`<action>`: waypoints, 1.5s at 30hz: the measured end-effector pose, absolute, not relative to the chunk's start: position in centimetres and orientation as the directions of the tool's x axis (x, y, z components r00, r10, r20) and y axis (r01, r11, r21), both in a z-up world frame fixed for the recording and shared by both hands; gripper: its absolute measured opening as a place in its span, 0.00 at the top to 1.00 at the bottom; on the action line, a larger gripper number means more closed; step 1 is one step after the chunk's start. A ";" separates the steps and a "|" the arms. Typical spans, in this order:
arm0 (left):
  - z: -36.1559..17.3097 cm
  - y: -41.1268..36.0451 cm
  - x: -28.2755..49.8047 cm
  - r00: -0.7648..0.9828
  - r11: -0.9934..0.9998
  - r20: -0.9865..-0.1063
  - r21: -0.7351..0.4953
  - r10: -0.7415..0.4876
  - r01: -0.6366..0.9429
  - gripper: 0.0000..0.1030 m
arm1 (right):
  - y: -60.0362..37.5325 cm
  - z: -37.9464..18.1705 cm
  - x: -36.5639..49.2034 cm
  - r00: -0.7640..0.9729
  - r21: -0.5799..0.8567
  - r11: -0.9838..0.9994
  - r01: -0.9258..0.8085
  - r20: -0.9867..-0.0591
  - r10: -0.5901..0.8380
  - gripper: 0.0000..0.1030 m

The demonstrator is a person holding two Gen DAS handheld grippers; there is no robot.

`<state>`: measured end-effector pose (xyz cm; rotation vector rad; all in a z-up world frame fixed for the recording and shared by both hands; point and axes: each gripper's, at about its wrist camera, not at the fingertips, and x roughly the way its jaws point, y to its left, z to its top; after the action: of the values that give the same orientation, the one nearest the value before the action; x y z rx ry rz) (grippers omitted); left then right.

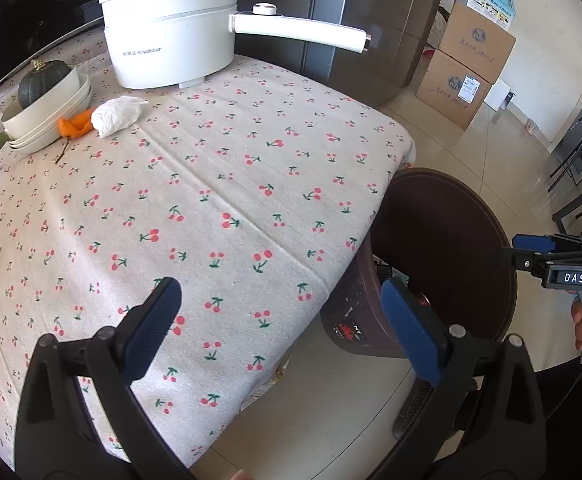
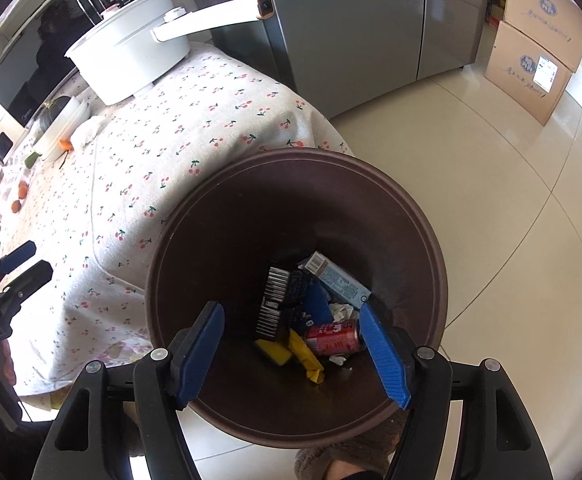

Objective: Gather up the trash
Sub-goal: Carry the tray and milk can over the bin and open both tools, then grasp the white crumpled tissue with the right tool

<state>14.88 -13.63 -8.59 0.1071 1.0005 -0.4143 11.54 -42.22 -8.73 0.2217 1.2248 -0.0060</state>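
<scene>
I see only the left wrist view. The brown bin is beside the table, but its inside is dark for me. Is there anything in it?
Observer: Yes. A red can lies at the bottom of the bin, with a yellow wrapper beside it.
Operator: Where is the right tool?
Observer: The right tool is open above the bin's mouth, holding nothing.
Operator: Any trash left on the table outside my view?
Observer: Small orange pieces lie near the table's far-left edge.

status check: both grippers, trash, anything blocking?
Left gripper open, empty, over table edge. Right gripper open above brown bin. White wad and orange peel still by bowls. Nothing blocking.
</scene>
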 end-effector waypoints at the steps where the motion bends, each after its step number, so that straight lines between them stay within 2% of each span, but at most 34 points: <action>1: -8.5 -13.2 14.9 0.473 0.921 -0.835 -0.097 -0.282 0.377 0.02 | -41.8 -8.6 11.7 0.343 0.165 0.979 0.119 -0.932 0.115 0.29; 13: -7.4 -6.0 15.4 0.514 0.964 -0.831 -0.095 -0.215 0.249 0.01 | -35.0 -7.2 15.4 0.365 0.172 0.984 0.053 -0.920 0.141 0.21; 23: -8.3 2.5 16.9 0.533 0.991 -0.839 -0.045 -0.106 0.127 0.01 | -25.7 -7.0 21.8 0.368 0.115 0.989 -0.093 -0.919 0.141 0.21; 32: -8.2 8.6 20.4 0.561 0.994 -0.823 -0.031 -0.085 0.105 0.01 | -15.6 -8.7 30.8 0.412 0.123 0.955 -0.271 -0.882 0.230 0.21; 37: -10.1 9.2 22.0 0.573 0.988 -0.817 0.028 -0.065 0.151 0.01 | -12.0 -10.7 36.1 0.429 0.129 0.945 -0.301 -0.867 0.255 0.21; 45: -12.6 9.1 27.0 0.563 0.981 -0.823 0.039 -0.077 0.190 0.01 | -9.0 -13.6 42.1 0.435 0.128 0.933 -0.336 -0.858 0.274 0.21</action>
<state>26.98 9.13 -12.62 0.1283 0.9608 -0.1575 42.11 -9.00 -13.55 -0.0655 1.0543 0.3800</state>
